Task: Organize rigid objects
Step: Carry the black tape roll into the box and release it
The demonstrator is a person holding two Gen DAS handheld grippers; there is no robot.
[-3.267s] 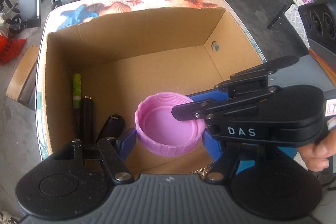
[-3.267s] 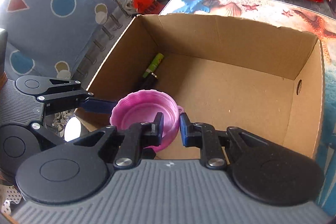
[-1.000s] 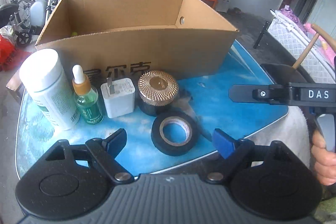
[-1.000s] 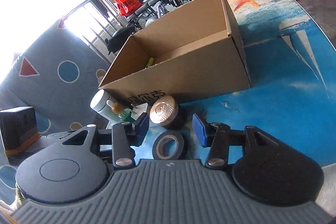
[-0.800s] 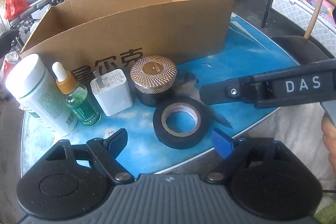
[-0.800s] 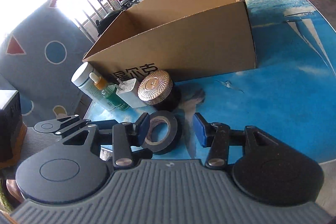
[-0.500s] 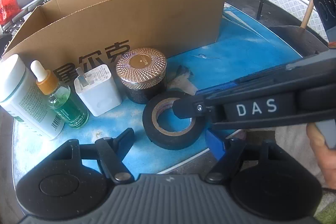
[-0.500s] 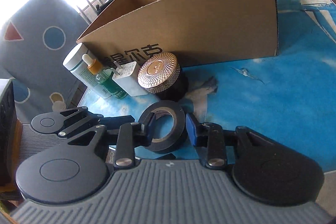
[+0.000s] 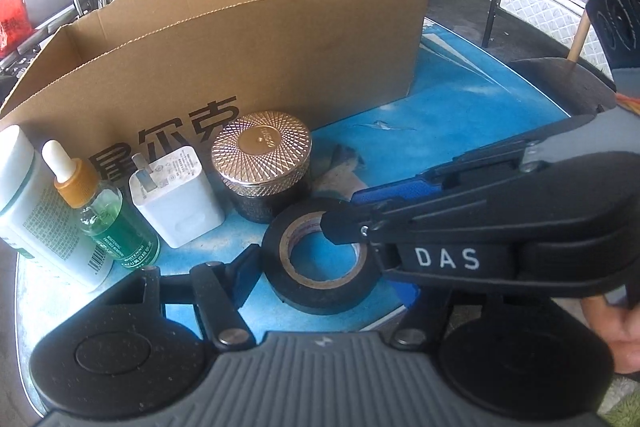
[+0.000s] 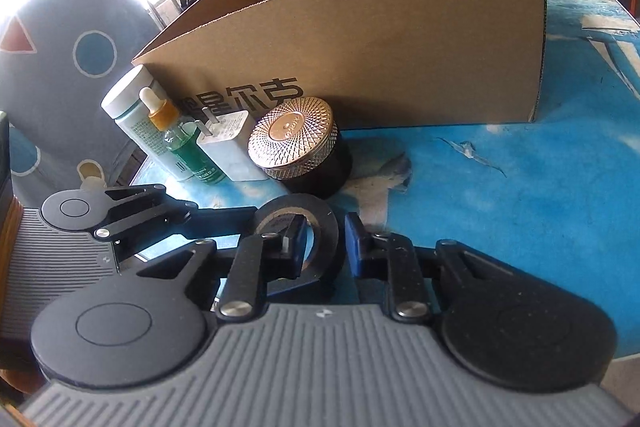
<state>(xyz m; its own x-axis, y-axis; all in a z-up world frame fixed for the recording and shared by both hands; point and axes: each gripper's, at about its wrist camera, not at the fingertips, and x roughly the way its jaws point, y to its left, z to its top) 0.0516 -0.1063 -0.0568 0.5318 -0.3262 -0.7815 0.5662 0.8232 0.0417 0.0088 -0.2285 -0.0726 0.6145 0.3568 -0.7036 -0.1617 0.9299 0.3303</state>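
Observation:
A black tape roll (image 9: 320, 287) lies flat on the blue table (image 9: 460, 123), near its front edge. My right gripper (image 10: 325, 241) is shut on the roll's wall, with one finger inside the hole and the blue pad against the outside. In the left wrist view the right gripper (image 9: 348, 211) reaches in from the right. My left gripper (image 9: 326, 275) straddles the whole roll and its jaws are closing. Its left fingertip is close to the roll's rim. Its right pad is partly hidden under the right gripper. An open cardboard box (image 9: 280, 39) stands behind.
In front of the box stand a gold-lidded dark jar (image 9: 262, 151), a white charger plug (image 9: 176, 195), a green dropper bottle (image 9: 108, 219) and a white bottle (image 9: 36, 211). A hand (image 9: 616, 311) holds the right gripper. The table edge runs just under the roll.
Both grippers left the box and came down to the tape roll. The right gripper slid in from the right and closed on its wall. The left fingers narrowed around it.

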